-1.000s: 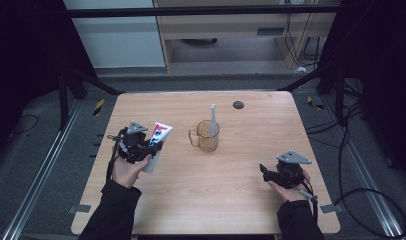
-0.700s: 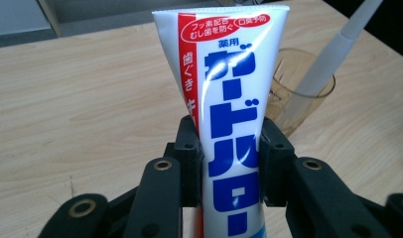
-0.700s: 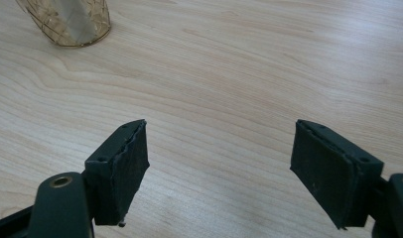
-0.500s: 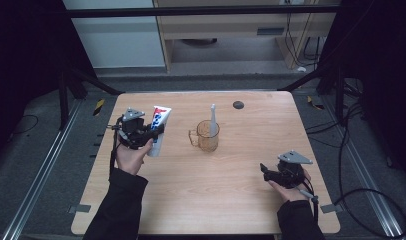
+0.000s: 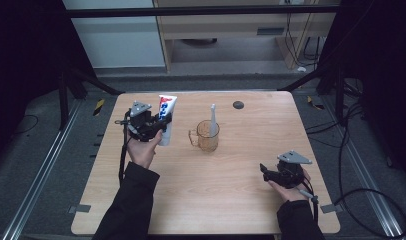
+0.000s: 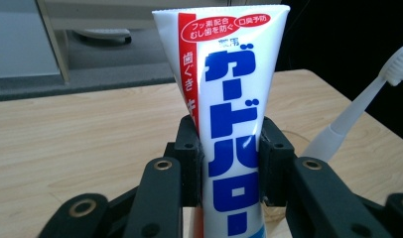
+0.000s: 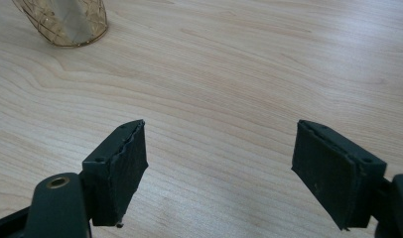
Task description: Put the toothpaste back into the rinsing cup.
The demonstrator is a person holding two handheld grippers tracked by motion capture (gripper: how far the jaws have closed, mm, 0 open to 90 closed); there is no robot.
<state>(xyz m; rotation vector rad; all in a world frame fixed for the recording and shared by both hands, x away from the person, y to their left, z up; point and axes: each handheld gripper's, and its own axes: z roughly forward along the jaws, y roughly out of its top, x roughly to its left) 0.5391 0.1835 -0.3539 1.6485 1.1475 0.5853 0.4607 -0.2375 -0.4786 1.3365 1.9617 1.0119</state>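
The left gripper is up off the table, and its two black jaws pinch a toothpaste tube from both sides. The tube stands almost straight up between the pads, with its flat crimped end on top, well above the jaws. It is white with a red stripe and big blue letters.

Just past the left jaws and off to one side there is a see-through amber cup with a handle. A white toothbrush stands in it, brush end up, and leans a little.

The right gripper sits low near the table edge by the person. Its jaws are spread wide with nothing between them, just bare wood. The bottom of the cup shows far ahead of these jaws, well apart from them.

The table is light wood with wavy grain. A small dark round thing lies near its far edge. Around the table the floor is grey, with black frame bars, loose cables and a pale shelf at the back. The room is quite dark at both sides
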